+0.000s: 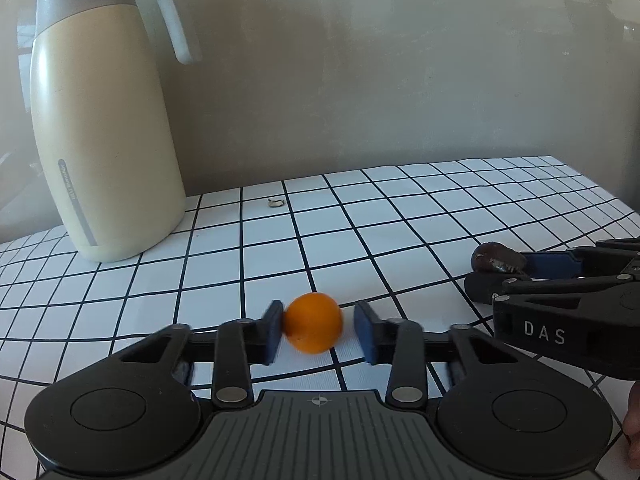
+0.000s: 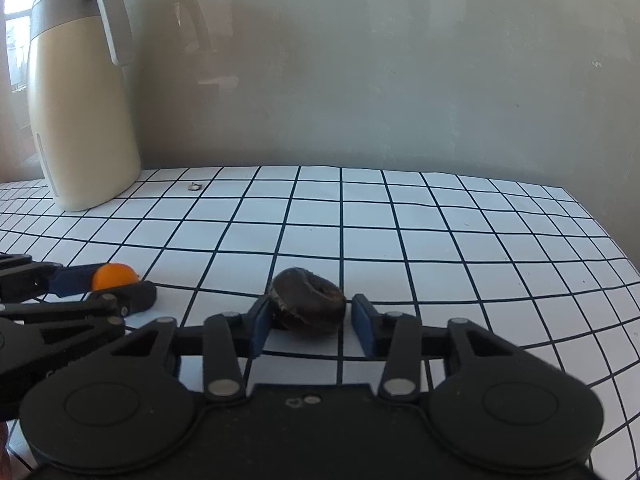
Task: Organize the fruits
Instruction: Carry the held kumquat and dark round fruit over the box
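Note:
A small orange (image 1: 314,328) lies on the white tablecloth with a black grid (image 1: 400,220), between the blue pads of my left gripper (image 1: 318,326). The left pad touches its side, and a narrow gap shows at the right pad. A dark brown wrinkled fruit (image 2: 308,304) with a dimpled top lies between the pads of my right gripper (image 2: 306,314). There too the left pad is against it and a thin gap shows on the right. Each gripper also appears in the other's view: the right gripper (image 1: 496,274) around the dark fruit (image 1: 496,260), the left gripper (image 2: 124,282) around the orange (image 2: 114,276).
A tall cream thermos jug (image 1: 104,140) with a grey lid and handle stands at the back left, also seen as the jug (image 2: 80,120). A small scrap (image 1: 275,202) lies near the wall. The cloth ends at the right edge (image 2: 600,232). Part of a hand (image 1: 634,420) shows at the far right.

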`<state>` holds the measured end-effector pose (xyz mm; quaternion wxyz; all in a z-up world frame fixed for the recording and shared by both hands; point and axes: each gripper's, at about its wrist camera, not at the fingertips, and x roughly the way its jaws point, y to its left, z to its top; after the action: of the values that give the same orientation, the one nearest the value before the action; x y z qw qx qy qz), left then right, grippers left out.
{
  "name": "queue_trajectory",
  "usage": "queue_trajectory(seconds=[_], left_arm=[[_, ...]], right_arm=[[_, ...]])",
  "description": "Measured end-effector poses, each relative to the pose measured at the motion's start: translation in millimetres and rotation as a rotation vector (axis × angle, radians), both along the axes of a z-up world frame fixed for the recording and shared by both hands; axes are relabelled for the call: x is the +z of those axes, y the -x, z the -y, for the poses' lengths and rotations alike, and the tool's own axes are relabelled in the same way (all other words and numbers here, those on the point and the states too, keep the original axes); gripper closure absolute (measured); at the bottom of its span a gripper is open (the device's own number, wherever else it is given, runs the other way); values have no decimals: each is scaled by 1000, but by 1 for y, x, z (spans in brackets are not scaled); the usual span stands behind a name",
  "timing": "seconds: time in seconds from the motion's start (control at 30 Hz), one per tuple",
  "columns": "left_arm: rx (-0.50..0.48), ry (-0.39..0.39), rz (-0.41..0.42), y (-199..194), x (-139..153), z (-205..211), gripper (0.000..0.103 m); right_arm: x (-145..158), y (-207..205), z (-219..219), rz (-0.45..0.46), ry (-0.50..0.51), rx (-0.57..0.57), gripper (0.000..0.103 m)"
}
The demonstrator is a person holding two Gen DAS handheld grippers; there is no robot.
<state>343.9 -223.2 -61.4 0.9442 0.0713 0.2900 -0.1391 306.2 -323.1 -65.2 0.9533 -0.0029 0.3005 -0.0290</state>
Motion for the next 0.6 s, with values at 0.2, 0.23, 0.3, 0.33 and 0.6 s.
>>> queue_trajectory(seconds=[0.2, 0.23, 0.3, 0.33, 0.6], left_arm=[[7, 29, 12, 2, 2, -4, 72], [11, 29, 21, 4, 3, -4, 72], [11, 25, 32, 7, 4, -5, 72], [14, 21, 38, 9, 5, -6, 72], [24, 11, 85, 36, 21, -35, 72]], right_arm=[[-2, -9, -11, -1, 30, 29, 73], [-2, -10, -12, -4, 32, 31, 73], [0, -9, -13, 2, 41, 28, 73], [2, -8, -15, 8, 54, 27, 73], [23, 12, -29, 59, 82, 40, 73]])
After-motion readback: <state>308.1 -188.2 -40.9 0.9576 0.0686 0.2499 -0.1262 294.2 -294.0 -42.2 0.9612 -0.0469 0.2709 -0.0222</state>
